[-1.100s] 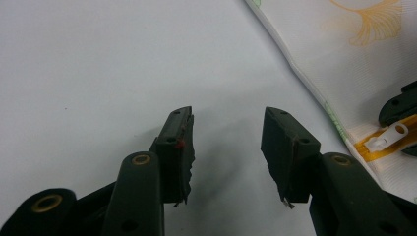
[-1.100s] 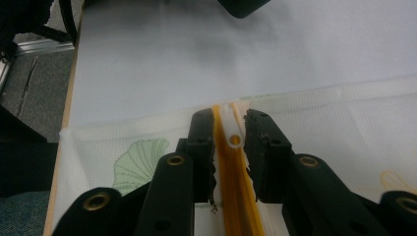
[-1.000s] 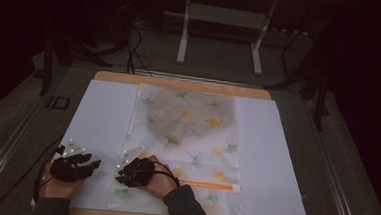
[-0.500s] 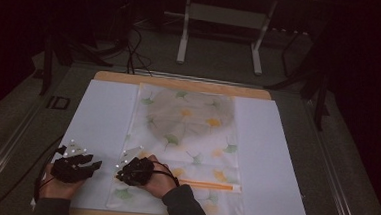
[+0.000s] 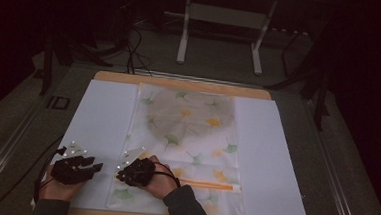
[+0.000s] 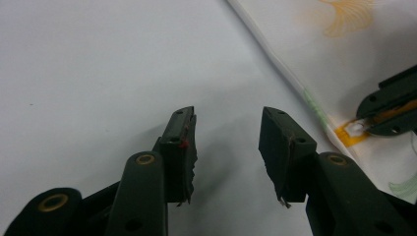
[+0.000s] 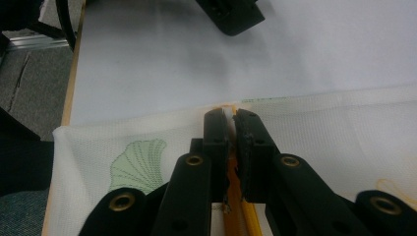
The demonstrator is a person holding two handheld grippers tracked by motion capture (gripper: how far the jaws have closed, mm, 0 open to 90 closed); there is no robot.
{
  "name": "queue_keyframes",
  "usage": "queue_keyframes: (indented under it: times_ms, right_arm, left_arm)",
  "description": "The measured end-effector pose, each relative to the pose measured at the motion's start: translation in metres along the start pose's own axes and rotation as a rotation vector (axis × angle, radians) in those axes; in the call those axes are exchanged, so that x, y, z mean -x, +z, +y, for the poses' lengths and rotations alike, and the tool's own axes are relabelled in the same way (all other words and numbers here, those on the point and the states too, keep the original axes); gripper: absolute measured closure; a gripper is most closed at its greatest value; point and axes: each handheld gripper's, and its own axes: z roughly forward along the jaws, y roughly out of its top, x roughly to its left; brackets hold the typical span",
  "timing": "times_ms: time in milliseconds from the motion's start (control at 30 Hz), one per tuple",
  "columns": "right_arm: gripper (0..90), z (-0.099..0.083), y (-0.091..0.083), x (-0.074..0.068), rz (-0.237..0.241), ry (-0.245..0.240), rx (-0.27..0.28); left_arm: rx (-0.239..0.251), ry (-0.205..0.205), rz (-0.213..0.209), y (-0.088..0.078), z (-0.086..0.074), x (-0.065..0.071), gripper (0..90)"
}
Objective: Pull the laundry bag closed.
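A white mesh bag [image 5: 187, 132] printed with green and yellow leaves lies flat on the table, with an orange zipper [image 5: 209, 185] across its near end. My right gripper [image 5: 122, 171] is shut on the zipper pull [image 7: 228, 112] at the zipper's left end, by the bag's edge [image 7: 123, 147]. My left gripper [image 5: 96, 167] rests just left of the bag on the white sheet. Its jaws [image 6: 227, 128] stand open with nothing between them and have just been closing a little. In the left gripper view the pull [image 6: 353, 129] sits pinched in the right gripper [image 6: 393, 108].
A white sheet [image 5: 103, 112] covers the wooden tabletop [image 5: 180, 81] under the bag. A metal stand [image 5: 224, 19] and cables lie on the dark floor beyond the far edge. A rail [image 5: 11, 141] runs along the table's left side.
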Motion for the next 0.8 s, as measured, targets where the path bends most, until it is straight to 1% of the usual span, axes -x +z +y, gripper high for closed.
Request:
queue_keyframes:
  times_ms: [233,333,400,567,700,767,800]
  right_arm:
    - [84.0,0.0,-0.001,0.0,-0.002,-0.001,0.003]
    - [84.1,-0.001,-0.001,0.0,-0.004,0.003,0.005]
    - [84.1,-0.001,-0.001,0.0,-0.002,0.002,0.008]
    - [84.1,-0.002,-0.003,0.0,-0.007,0.004,0.013]
    - [84.1,-0.002,-0.003,-0.001,-0.007,0.0,0.015]
    - [84.1,-0.002,-0.003,-0.001,-0.007,0.001,0.016]
    - [84.1,-0.002,-0.003,-0.001,-0.008,0.001,0.017]
  left_arm:
    - [-0.006,0.002,-0.015,-0.003,-0.001,0.003,57.8]
    - [-0.004,-0.001,-0.037,-0.003,-0.001,0.005,57.9]
    - [-0.009,-0.006,-0.069,-0.003,-0.002,0.006,58.1]
    - [-0.017,-0.022,-0.127,-0.003,-0.003,0.01,58.4]
    - [-0.018,-0.032,-0.19,-0.004,-0.005,0.013,61.3]
    - [-0.018,-0.035,-0.213,-0.004,-0.005,0.014,61.4]
    - [-0.017,-0.037,-0.231,-0.004,-0.005,0.015,61.4]
